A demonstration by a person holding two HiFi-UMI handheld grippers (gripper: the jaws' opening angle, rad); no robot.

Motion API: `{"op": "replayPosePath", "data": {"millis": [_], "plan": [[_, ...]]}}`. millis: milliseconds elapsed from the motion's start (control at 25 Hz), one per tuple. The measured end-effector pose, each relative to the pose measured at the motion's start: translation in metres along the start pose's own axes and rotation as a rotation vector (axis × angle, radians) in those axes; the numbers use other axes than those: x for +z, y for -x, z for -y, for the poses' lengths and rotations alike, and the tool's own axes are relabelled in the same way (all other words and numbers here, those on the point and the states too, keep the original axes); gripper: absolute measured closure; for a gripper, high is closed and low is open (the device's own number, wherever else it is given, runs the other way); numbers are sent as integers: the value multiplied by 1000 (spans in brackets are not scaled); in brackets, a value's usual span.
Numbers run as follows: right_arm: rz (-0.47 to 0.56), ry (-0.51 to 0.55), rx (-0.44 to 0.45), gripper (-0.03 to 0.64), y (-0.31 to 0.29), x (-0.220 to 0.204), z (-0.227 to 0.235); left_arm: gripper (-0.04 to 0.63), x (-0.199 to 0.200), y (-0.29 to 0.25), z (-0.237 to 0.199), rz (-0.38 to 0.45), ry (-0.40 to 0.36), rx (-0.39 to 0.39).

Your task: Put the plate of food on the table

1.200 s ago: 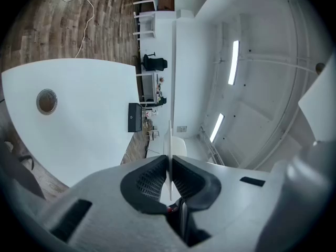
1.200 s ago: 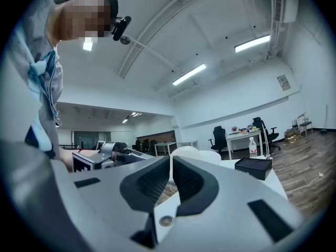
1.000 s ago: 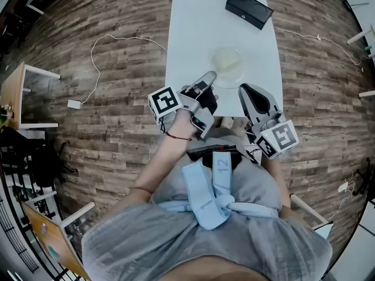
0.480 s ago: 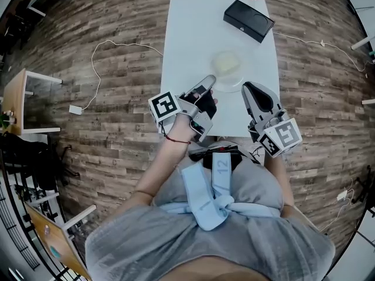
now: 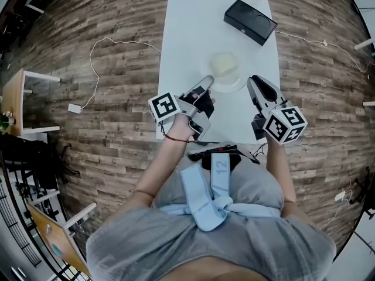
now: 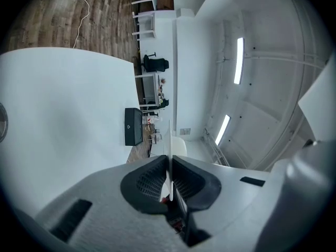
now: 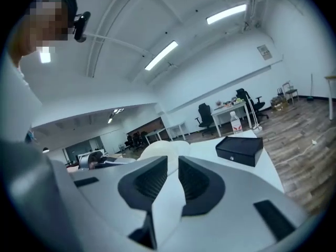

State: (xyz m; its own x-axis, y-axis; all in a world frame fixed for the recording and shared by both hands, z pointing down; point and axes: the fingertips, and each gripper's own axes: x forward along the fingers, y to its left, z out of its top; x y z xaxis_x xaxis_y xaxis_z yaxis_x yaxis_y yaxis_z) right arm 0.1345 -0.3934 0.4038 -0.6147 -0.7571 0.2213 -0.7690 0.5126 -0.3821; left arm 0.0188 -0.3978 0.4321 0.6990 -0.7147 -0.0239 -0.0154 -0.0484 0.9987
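White surface [image 5: 193, 34], ringed by wood-plank floor [image 5: 105, 16], lies beneath the plate [image 5: 234, 83] whose rim the left gripper [image 5: 208, 82] pinches, while jaws of the right gripper [image 5: 253, 82] stand slightly parted.

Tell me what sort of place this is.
Probably an open-plan office or lab. Black office chairs stand by white desks in the background, long strip lights run along a high ceiling, and the wood-look floor stretches wide around the work spot.
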Motion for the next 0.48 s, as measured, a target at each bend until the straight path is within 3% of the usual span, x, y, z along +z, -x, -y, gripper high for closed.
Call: {"op": "replayPosePath", "data": {"millis": [80, 160, 480], "plan": [[-38, -66, 3, 560, -9, -9, 6, 565, 5, -2, -6, -1, 0, -1], [-71, -149, 16, 497, -16, -18, 10, 565, 9, -4, -11, -6, 0, 2], [-128, -412, 67, 497, -33, -44, 29, 564, 13, -8, -37, -39, 13, 29]]}}
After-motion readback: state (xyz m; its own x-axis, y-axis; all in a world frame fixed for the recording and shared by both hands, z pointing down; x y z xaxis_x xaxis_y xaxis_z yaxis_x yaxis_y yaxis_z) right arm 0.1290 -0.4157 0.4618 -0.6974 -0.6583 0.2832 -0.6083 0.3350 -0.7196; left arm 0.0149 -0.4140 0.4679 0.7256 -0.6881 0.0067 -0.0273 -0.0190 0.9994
